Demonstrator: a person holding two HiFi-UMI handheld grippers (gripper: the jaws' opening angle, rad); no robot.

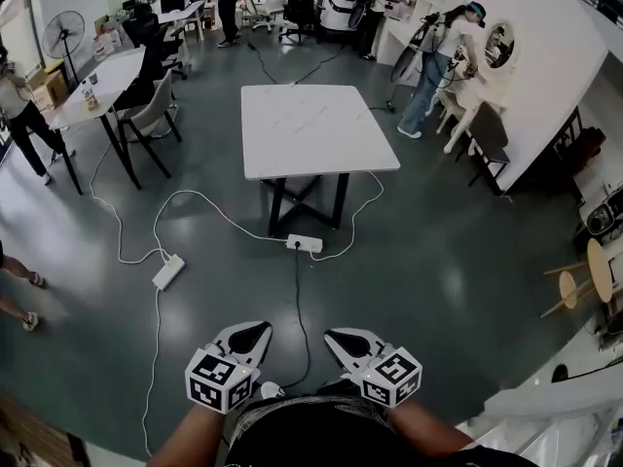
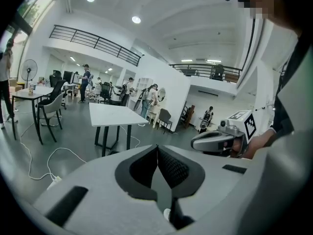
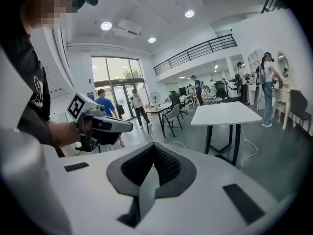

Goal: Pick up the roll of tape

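**Left tongs (image 1: 255,334) and right tongs (image 1: 336,339) closed and empty, roll of tape not in sight**

Both tongs are held low at 6 o'clock, side by side and a little apart, and both point toward 12 o'clock. In each gripper view the two dark pads (image 2: 171,166) meet along one line and nothing is between them. So neither hand carries anything.

I judge that the step in hand is the approach and the search, not yet the grasp. On the floor just ahead, a black cable (image 1: 297,300) runs from between the tongs to a power strip (image 1: 304,244) at 12 o'clock. A second power strip (image 1: 167,272) lies at 10 o'clock. It is better to step beside these, not on them.

Beyond them, also at 12 o'clock, stands the white table (image 1: 316,129). Its top looks bare from here, and I cannot find the roll of tape on it or in any view. The roll may be too small to see, or it may be in another place, so it is wise to look over the whole top first. Only one of the tongs should open, and it should open early, before it comes near the roll.

The count:
- two tongs
- two power strips
- one white table in the middle
- one longer table (image 1: 102,81) at 10 o'clock with small things on it
- one standing fan (image 1: 63,32) at 11 o'clock
- at least four persons (image 1: 438,66) far away around the room
- zero rolls of tape seen
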